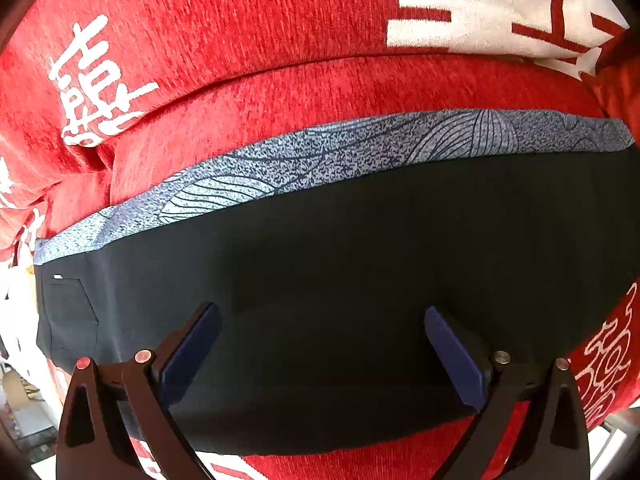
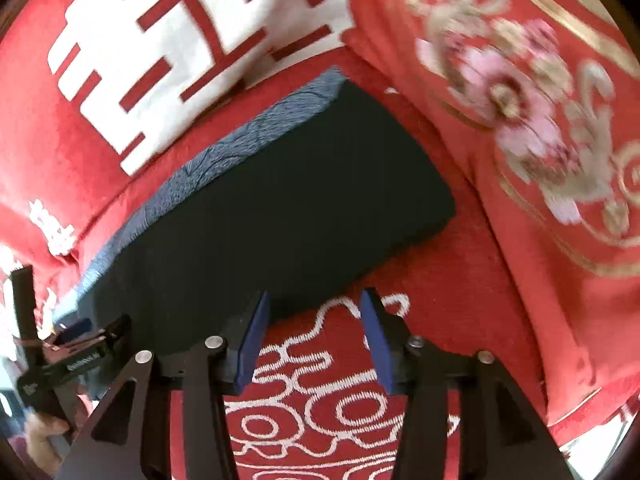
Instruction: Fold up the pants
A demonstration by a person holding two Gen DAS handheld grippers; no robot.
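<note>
Right under my lens, my left gripper point(image 1: 322, 356) stands with its blue pads point(image 1: 192, 354) spread wide, nothing between them, poised over the dark pants point(image 1: 340, 280); whether the tips touch the cloth, I can't tell. The pants lie flat as a long dark band across the middle of the left view, on the red sofa seat point(image 1: 320, 88), with a blue-grey patterned strip point(image 1: 320, 152) running along their far edge. At lower left a stitched pocket point(image 1: 70, 316) shows faintly, and my own black frame cuts off the pants' near edge. Over in the right view, my right gripper point(image 2: 314, 344) is also released, pads parted above the white scrollwork on the seat, just beside the pants' near corner, gripping nothing. From here the pants point(image 2: 280, 208) run diagonally from lower left toward upper centre. A red cushion with white characters point(image 2: 192, 40) fills the upper left, and a floral red cushion point(image 2: 520, 120) at upper right is blurred, its pattern hard to read. At the lower left edge, part of the other gripper's handle and my hand point(image 2: 42, 436) are cut off by the frame.
</note>
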